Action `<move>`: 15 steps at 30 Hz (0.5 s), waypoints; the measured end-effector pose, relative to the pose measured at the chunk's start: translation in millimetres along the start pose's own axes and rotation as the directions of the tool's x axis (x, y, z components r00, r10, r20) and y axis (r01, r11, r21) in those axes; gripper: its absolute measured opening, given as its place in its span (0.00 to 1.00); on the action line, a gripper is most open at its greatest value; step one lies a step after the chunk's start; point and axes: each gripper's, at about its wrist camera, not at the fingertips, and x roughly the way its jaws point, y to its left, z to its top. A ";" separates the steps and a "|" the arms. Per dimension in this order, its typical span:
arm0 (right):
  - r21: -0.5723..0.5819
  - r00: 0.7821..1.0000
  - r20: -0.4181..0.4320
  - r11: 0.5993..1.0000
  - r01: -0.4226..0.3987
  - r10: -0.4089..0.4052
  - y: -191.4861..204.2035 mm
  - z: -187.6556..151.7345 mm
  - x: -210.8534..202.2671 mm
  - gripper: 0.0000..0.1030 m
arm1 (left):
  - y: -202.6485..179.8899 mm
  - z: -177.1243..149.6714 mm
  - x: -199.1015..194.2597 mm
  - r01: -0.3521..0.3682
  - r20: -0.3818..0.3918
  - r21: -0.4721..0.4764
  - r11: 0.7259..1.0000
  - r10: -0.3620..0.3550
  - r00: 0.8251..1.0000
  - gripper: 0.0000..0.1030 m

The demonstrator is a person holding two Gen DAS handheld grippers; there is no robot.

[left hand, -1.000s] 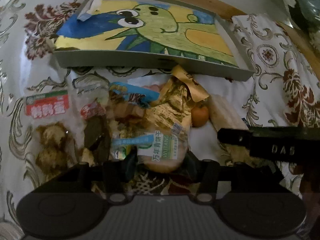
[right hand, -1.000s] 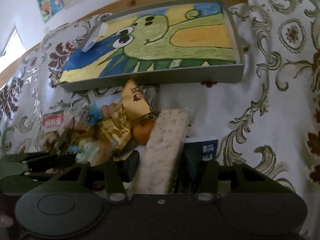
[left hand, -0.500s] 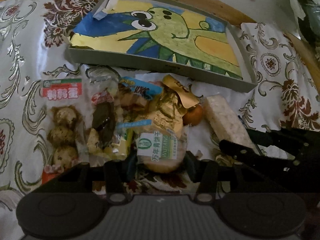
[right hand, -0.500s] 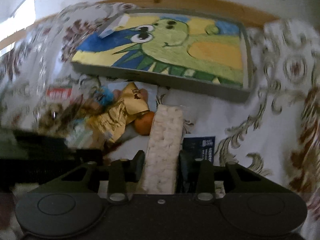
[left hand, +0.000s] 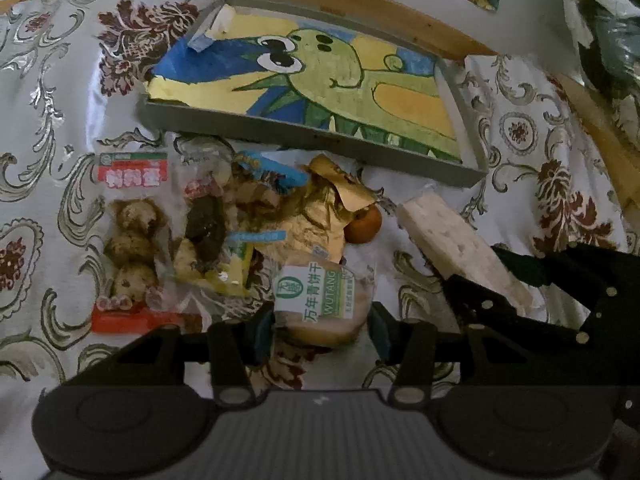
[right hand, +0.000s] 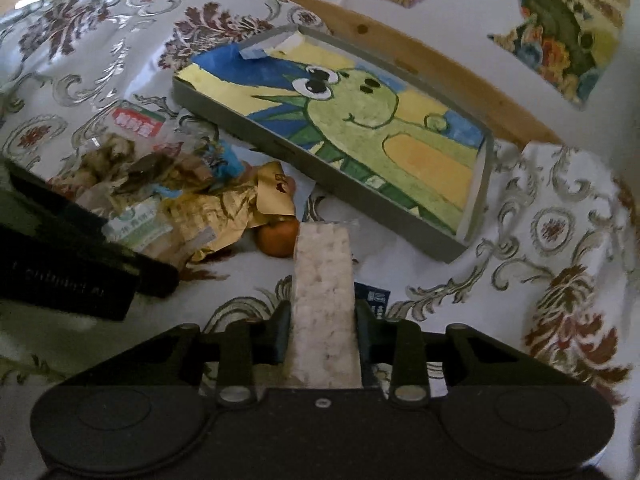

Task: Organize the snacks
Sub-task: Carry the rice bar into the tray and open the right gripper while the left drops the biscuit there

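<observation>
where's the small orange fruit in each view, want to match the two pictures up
Left wrist view: the orange fruit sits right of centre, under the gold wrapper's right edge.
Right wrist view: it lies left of centre, beside the far end of the white puffed bar.
Shared landmark: the dinosaur-painted tray behind it.

A: What do the left tongs [left hand: 322, 328] look like?
B: Matte black, with blue pads, two round discs and a ribbed grey panel at the base.
A: And the right tongs [right hand: 322, 332]?
B: Black too, with silver screws and faint pale lettering.
</observation>
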 end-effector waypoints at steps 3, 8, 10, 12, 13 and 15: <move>-0.018 1.000 0.023 1.000 0.021 -0.021 1.8 -2.9 -6.3 0.33 | 0.0 3.8 -6.3 0.004 0.013 -0.016 1.000 -0.003 1.000 0.52; 0.030 0.995 0.100 0.999 0.028 -0.031 -9.4 1.1 -21.6 0.33 | -7.3 13.5 -18.5 0.021 0.058 -0.011 1.000 -0.020 0.998 0.52; 0.072 0.989 0.142 0.997 0.023 -0.033 -16.3 2.1 -26.6 0.33 | -11.6 23.3 -20.7 0.026 0.081 0.000 1.000 -0.026 0.996 0.52; 0.096 0.983 0.178 0.995 0.034 -0.051 -21.5 3.9 -28.5 0.33 | -15.8 36.8 -20.2 0.031 0.101 0.014 0.999 -0.032 0.994 0.52; 0.107 0.979 0.192 0.993 0.044 -0.064 -24.1 5.0 -27.9 0.33 | -18.0 46.3 -18.2 0.032 0.117 0.026 0.999 -0.034 0.993 0.52; 0.129 0.974 0.213 0.990 0.052 -0.079 -30.5 9.2 -23.1 0.33 | -20.7 67.9 -11.8 0.033 0.146 0.033 0.999 -0.037 0.989 0.52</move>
